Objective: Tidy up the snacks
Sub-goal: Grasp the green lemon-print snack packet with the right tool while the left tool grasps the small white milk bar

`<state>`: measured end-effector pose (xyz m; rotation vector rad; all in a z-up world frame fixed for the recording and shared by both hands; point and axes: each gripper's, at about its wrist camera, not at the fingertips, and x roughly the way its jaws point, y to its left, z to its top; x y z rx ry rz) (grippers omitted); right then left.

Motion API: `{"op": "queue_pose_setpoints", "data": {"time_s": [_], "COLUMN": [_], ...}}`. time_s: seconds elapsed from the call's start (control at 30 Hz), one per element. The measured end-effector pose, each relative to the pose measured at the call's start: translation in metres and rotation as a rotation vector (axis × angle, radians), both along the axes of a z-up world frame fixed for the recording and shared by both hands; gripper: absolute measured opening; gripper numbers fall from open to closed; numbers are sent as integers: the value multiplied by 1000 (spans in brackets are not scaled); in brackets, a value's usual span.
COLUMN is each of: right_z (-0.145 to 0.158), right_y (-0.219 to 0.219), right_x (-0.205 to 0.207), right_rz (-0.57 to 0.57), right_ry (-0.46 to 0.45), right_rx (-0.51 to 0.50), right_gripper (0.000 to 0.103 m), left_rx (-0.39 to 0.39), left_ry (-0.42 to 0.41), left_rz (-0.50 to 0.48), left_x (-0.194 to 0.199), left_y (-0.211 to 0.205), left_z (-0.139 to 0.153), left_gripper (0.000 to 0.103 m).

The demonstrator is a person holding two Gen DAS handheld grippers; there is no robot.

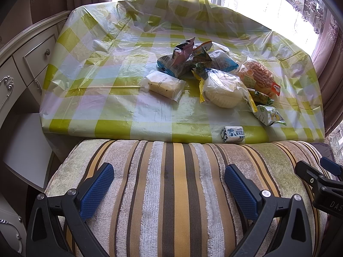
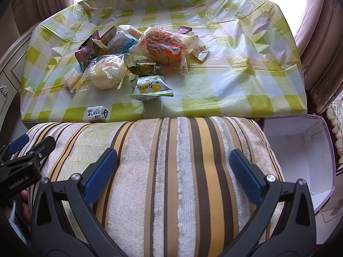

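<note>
While both grippers, left gripper [image 1: 169,175] and right gripper [image 2: 173,160], hover fingers spread and empty over the striped cushion [image 1: 171,192], wrapped snacks [image 1: 214,75] lie heaped on the checkered bench [image 1: 107,98].

Tablecloth [image 1: 103,98]: thin glossy plastic, creased. Snack wrappers [image 2: 150,42]: shiny clear or printed film. Striped cushion [image 1: 167,192]: fuzzy matt cloth. Finger pads [image 2: 100,175]: textured blue rubber. Box [image 2: 300,150]: matt cardboard.

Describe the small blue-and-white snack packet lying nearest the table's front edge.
The small packet is a blocky white wrapper printed with dark blue figures and lettering, glossy like plastic film, sealed. It lies flat on its side on the checked tablecloth, close to the front edge, just beyond the striped cushion. It sits apart from the snack pile; nothing else touches it.
</note>
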<state>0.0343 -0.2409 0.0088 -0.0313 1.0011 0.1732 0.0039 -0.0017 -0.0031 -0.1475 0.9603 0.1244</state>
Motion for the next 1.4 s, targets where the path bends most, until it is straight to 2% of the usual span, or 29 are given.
{"op": "queue_pose_setpoints", "data": {"time_s": [0.27, 0.43, 0.47, 0.53, 0.63, 0.77, 0.93, 1.1, 1.2, 1.23, 1.3, 1.37, 1.4], "right_z": [-1, 1, 1, 1, -1, -1, -6, -14, -18, -19, -23, -29, -31], "right_y": [3, -2, -1, 2, 7, 8, 17, 23, 28, 31, 35, 36, 35], "right_x": [0, 11, 16, 26, 42, 62, 84, 101, 108, 110, 115, 122, 125], "right_rz": [5, 21, 31, 55, 97, 139, 180, 187, 207, 213, 215, 217, 212], "right_ry": [-4, 39, 49, 58, 64, 67, 69, 79, 87, 88, 101, 129, 143], "right_rx": [-22, 18, 16, 1, -20, 13, 13, 23, 30, 28, 19, 32, 40], "right_gripper": [103, 103, 103, 103, 103, 103, 103, 100, 95, 93, 85, 68, 65], "left_rx": [-16, -50, -63, -83, -132, -170, -148, -137, -111, -100, -75, -80, -90], "left_ry": [-4, -10, -12, -8, 35, 95, 153, 166, 166, 165, 161, 157, 156], "left_rz": [2, -40, -62, -107, -181, -263, -284, -291, -305, -307, -305, -305, -306], "left_x": [4, 14, 18, 27, 45, 66, 88, 95, 95, 95, 96, 96, 96], "left_y": [2, 0, -3, -9, -20, -36, -52, -56, -61, -63, -66, -66, -65], "left_z": [4, 7, 8, 8, 3, -6, -15, -21, -21, -22, -22, -23, -23], "left_gripper": [103, 102, 100, 90, 76, 73, 49, 48, 46, 41, 32, 30, 28]}}
